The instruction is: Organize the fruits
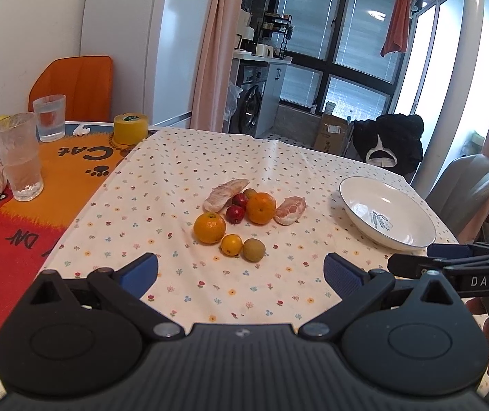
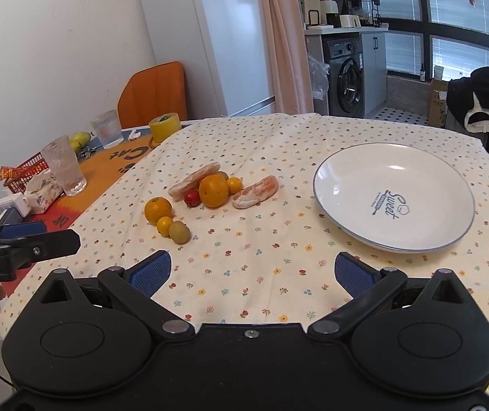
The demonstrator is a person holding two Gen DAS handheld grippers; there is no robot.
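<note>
While jaws gape, plate [image 2: 347,185] empty, fruits [image 2: 210,191] clustered

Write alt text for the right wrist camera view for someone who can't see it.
An open right gripper hovers over a floral tablecloth, facing a loose cluster of fruit beside an empty white plate printed "Sweet". The left gripper enters at the left edge; glasses and a yellow tape roll stand farther back.

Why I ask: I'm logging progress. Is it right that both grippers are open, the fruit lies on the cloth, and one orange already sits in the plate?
Not quite. The plate is empty, as the right wrist view shows. Both oranges lie on the cloth; both grippers are open.
</note>
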